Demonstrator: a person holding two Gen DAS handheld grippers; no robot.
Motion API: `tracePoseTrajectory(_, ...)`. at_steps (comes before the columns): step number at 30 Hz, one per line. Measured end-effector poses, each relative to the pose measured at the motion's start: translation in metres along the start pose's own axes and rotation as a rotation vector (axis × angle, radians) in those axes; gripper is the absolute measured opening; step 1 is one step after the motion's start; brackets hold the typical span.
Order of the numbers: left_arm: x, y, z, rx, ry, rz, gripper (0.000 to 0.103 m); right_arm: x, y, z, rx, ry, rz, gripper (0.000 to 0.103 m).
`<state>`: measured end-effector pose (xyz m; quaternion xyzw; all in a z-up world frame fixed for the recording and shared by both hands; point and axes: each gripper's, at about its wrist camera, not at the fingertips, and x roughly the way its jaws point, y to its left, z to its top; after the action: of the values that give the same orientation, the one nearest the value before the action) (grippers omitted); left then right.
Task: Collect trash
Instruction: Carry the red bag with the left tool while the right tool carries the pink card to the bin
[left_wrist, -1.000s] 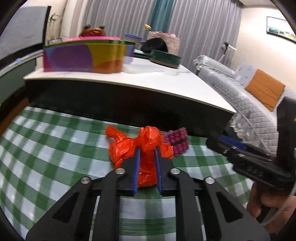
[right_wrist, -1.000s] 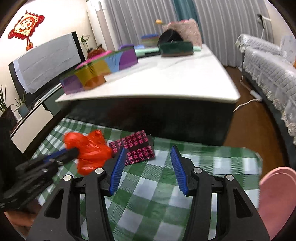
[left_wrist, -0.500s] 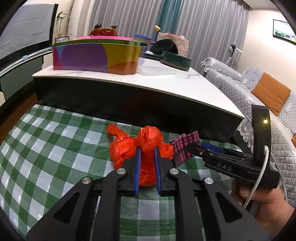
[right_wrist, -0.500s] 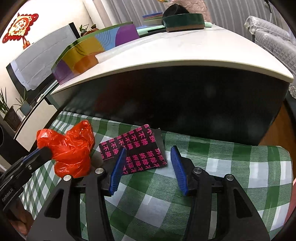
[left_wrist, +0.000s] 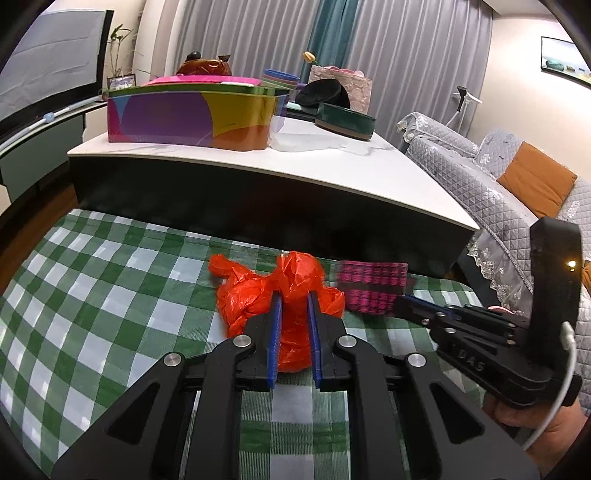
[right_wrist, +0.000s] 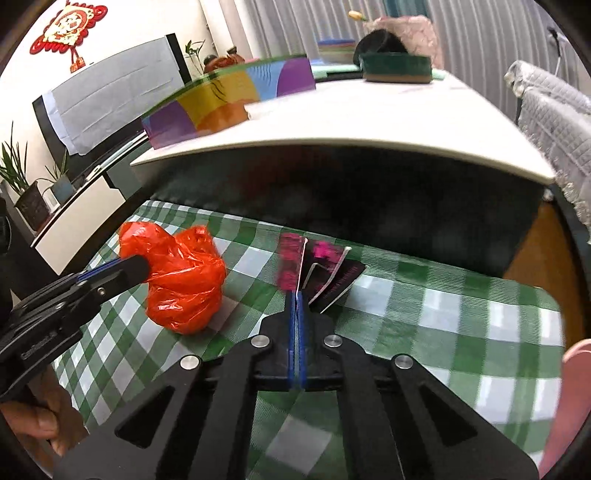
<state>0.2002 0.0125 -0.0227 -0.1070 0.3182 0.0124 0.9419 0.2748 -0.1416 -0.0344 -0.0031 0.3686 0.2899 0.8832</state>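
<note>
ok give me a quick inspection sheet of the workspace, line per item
Surface: green and white checked cloth, lying flat.
Job's things: crumpled orange plastic bag and a black and pink printed wrapper.
Clutter: nothing seen on the cloth beyond the trash.
Grippers: left gripper shut on the bag; right gripper shut on the wrapper's edge, lifting it partly off the cloth.
Cables: white cable running from the right gripper's handle.
Surroundings: white-topped table behind the cloth, carrying a multicoloured box and a green round tin; grey quilted sofa to the right.
</note>
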Motion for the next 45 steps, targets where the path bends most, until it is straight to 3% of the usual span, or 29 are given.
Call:
tracePoseTrajectory(16, -0.073, -0.031, -0.005, 0.094, -0.070, -0.087, 0.013, -0.133, 0.018, -0.024, 0.013, -0.126, -0.113, 0.001)
tracePoseTrajectory(28, -0.114, -0.056, -0.007, 0.133, -0.115, -0.149, 0.013, -0.231, -0.006, -0.018, -0.041, -0.184, -0.211, 0.001)
tracePoseTrajectory(36, -0.122, -0.076, -0.018, 0.178, -0.114, -0.171, 0.013, -0.250, -0.036, -0.045, 0.054, -0.228, -0.217, 0.001)
tracePoseTrajectory(45, -0.114, -0.096, -0.032, 0.225, -0.105, -0.171, 0.013, -0.250, -0.061, -0.058, 0.063, -0.242, -0.266, 0.001)
